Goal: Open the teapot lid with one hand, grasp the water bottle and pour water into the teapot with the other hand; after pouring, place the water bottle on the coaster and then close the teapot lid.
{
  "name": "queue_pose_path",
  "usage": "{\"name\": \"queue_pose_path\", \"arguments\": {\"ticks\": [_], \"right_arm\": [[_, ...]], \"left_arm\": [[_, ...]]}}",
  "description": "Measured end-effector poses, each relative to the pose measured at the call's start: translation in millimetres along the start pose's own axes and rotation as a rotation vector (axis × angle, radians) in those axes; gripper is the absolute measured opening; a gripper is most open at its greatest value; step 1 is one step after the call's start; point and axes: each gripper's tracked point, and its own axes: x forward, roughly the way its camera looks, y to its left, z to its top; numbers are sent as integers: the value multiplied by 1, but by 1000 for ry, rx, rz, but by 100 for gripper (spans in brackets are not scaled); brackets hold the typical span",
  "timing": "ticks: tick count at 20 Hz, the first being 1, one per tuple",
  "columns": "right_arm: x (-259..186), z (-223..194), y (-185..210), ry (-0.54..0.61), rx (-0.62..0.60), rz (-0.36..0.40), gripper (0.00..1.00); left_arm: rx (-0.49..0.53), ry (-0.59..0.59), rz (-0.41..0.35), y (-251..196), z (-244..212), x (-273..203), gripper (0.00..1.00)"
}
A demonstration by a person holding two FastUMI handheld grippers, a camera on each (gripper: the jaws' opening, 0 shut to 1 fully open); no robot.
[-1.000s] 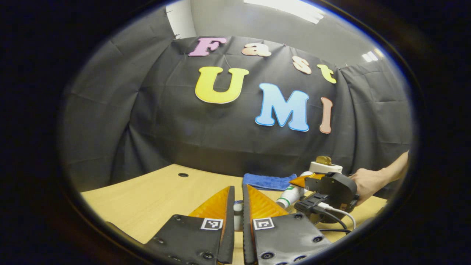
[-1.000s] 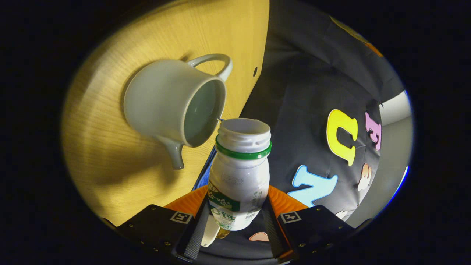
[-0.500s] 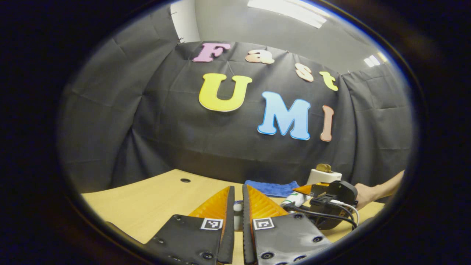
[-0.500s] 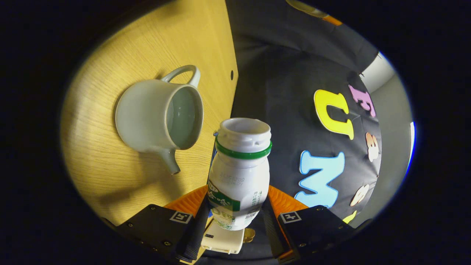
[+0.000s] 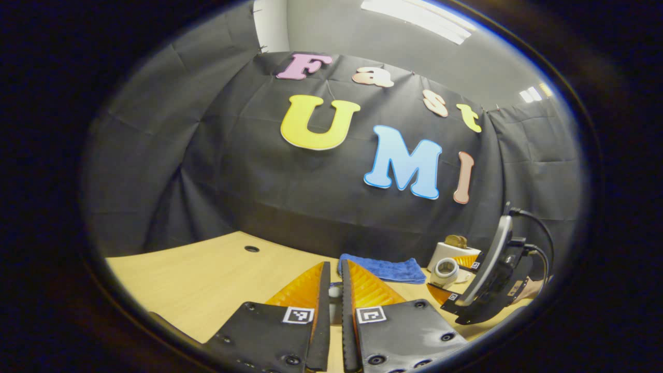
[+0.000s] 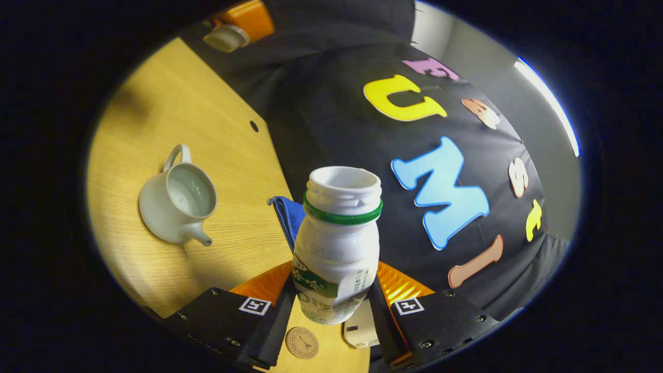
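Right gripper view: water bottle (image 6: 336, 248) between jaws.

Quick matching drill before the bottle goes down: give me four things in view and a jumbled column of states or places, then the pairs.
1. white plastic bottle with green neck ring
2. pale ceramic teapot
3. round brown coaster
4. folded blue cloth

A. lid off, standing on the wooden table
B. held between the right tongs, uncapped
C. lying near the booth wall
D. flat on the table below the bottle

Pairs: 1-B, 2-A, 3-D, 4-C
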Motion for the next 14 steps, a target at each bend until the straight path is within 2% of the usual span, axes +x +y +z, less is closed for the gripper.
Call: {"name": "queue_pose_path", "arguments": {"ticks": [4,8,10,14], "right_arm": [[-21,-18,-6,36,290,48,72],[-39,-35,-10,50,506,90,71],[-40,-42,-19,57,553,87,71],[-47,-53,-24,50,562,79,71]], "left_arm": [[56,28,-77,-39,-15,34,20],[122,87,-131,-76,-44,61,20],[168,118,-133,-85,-58,72,20],[218,169,-123,-93,-89,89,20]]}}
